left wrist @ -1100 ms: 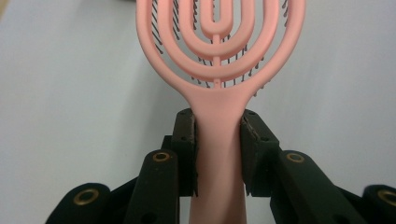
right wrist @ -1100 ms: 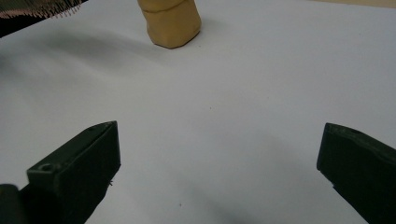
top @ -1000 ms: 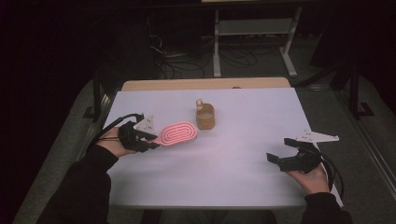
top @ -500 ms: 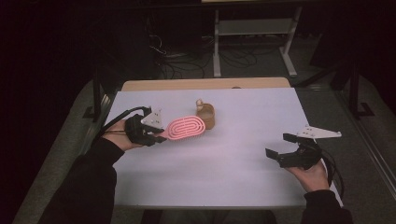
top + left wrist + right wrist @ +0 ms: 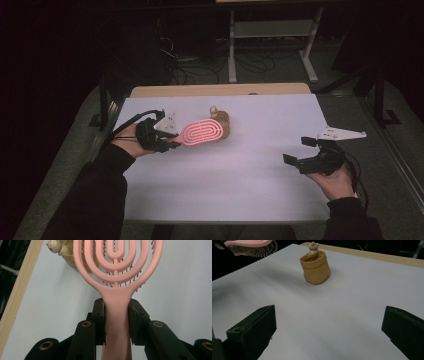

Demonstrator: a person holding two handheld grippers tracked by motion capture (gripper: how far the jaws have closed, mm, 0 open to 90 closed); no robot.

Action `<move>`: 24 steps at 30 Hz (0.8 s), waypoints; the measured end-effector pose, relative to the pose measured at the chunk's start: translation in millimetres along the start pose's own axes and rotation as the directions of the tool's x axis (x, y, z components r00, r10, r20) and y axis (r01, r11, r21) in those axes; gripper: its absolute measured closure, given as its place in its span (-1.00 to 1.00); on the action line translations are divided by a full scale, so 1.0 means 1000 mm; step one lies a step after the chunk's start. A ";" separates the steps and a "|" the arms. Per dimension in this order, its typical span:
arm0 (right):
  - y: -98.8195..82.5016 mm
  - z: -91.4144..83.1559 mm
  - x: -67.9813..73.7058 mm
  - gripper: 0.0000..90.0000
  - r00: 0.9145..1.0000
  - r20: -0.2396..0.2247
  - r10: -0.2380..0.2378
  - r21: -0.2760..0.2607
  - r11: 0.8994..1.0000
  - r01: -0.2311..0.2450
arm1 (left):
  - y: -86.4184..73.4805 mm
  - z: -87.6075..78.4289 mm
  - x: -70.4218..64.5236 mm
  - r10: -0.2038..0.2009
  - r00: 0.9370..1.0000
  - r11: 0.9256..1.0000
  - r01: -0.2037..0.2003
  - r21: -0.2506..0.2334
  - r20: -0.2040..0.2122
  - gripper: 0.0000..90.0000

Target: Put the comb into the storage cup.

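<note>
Left tongs clamp the pink hairbrush handle near the table's left edge; right tongs gape empty near the right edge.

Both grippers matte black, chunky. Left gripper: blocky jaw pads on angled arms, brass-ringed screw holes along arms, small dark screws at pad corners, black cable looping off back. Right gripper: same black build, grey three-cornered plate on top, cable trailing behind. Person wears dark long sleeves, cuffs at wrists.
</note>
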State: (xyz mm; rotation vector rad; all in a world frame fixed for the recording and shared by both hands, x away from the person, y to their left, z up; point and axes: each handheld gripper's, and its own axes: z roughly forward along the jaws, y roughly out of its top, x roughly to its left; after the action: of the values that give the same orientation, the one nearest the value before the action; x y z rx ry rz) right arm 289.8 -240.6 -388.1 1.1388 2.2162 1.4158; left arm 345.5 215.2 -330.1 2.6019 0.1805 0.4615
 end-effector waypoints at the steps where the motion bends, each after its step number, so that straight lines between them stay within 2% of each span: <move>1: 0.003 0.001 0.001 -1.00 1.000 -0.002 -0.008 0.004 1.000 0.008 | 0.001 0.000 0.000 0.000 1.000 1.000 0.000 -0.005 -0.001 0.56; 11: 0.039 0.010 0.014 -1.00 0.997 -0.039 -0.071 0.031 0.997 0.073 | 0.009 0.000 0.002 0.014 1.000 1.000 -0.014 -0.009 -0.009 0.56; 18: 0.054 0.016 0.017 -1.00 0.995 -0.077 -0.059 0.038 0.997 0.062 | 0.015 0.000 0.000 0.021 1.000 1.000 -0.021 -0.011 -0.014 0.56; 24: 0.069 0.026 0.024 -1.00 0.993 -0.102 -0.066 0.065 0.995 0.073 | 0.021 0.000 0.000 0.025 0.999 0.999 -0.026 -0.029 -0.023 0.56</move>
State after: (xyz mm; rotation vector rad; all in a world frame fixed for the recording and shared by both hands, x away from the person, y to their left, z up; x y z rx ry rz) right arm 321.8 -191.6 -336.6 1.0225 2.3663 1.4070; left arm 346.3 197.4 -319.7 2.5736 0.1474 0.4989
